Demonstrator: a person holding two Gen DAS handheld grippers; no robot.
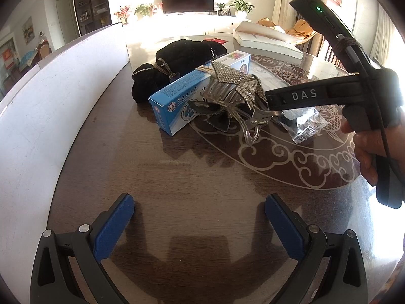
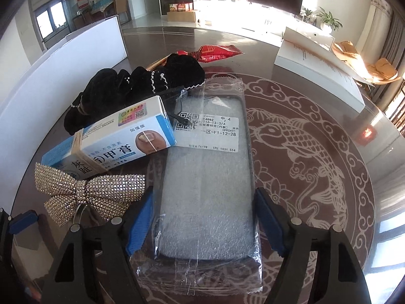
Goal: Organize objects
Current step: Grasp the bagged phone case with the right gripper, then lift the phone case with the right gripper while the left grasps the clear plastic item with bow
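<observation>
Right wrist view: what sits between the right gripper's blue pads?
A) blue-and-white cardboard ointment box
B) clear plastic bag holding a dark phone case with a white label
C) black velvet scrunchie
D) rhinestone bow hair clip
B: the clear plastic bag with the dark phone case lies between the blue pads of the right gripper; the box, bow and scrunchie lie off to the left.

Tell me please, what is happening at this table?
A person is sorting small things on a glass-topped table with two handheld grippers. The right gripper is over a bagged phone case, jaws on either side of it; whether the pads press on it yet is unclear. The left gripper hangs open over bare table, holding nothing. A blue box, a bow clip and black scrunchies lie beside the case.
</observation>
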